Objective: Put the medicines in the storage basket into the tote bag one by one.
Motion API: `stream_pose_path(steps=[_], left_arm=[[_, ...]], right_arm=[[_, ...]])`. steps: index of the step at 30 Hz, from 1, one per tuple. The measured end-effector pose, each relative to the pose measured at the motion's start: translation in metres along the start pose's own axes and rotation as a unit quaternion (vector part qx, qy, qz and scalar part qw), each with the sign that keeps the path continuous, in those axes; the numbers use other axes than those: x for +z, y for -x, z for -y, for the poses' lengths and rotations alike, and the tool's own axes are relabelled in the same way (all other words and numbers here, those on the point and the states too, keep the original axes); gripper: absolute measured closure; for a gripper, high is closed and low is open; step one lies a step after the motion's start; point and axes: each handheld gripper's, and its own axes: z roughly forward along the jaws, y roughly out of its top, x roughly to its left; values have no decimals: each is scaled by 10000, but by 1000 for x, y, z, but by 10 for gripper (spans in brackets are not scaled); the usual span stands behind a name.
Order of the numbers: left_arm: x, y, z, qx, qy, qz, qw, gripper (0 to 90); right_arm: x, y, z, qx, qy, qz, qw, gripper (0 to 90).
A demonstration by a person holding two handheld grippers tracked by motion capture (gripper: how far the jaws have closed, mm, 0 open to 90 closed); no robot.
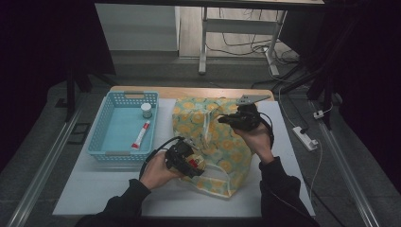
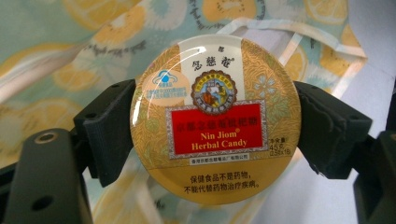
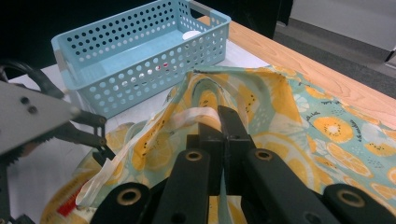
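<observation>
Nearest the person's side of the white table top, left gripper clamped on a round candy tin, one black jaw pressed to each side of its rim, label facing the camera and reading "Nin Jiom Herbal Candy". Tin held just above the near edge of the fruit-print cloth bag, at the bag's left side, with the bag's pale strap and white table behind it in the left gripper view. Farther in, right gripper over the bag's upper part, jaws pressed together on a raised fold of the fabric beside the bag's pale strap, cloth lifted into a peak. Left of the bag, blue perforated basket on the table, holding a red-and-white tube and, toward its far corner, a small white-capped jar. Beyond, bare wooden table edge, then floor with cables and a power strip at the right.
</observation>
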Motion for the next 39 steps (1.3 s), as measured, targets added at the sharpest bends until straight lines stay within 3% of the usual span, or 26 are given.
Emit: stream_pose_path(steps=[7, 11, 25, 39], left_arm=[[18, -1, -12, 49, -2, -17, 10000, 205], [24, -4, -22, 44, 34, -169, 9998, 205], [28, -30, -43, -210, 280, -572, 9977, 205], [41, -51, -55, -363, 267, -774, 9960, 205]], right_arm=[[0, -1, 0, -17, -2, -21, 10000, 900], [-1, 0, 0, -17, 5, -21, 10000, 900], [0, -1, 1, -29, -26, -45, 10000, 900], [0, -1, 1, -13, -14, -41, 10000, 900]])
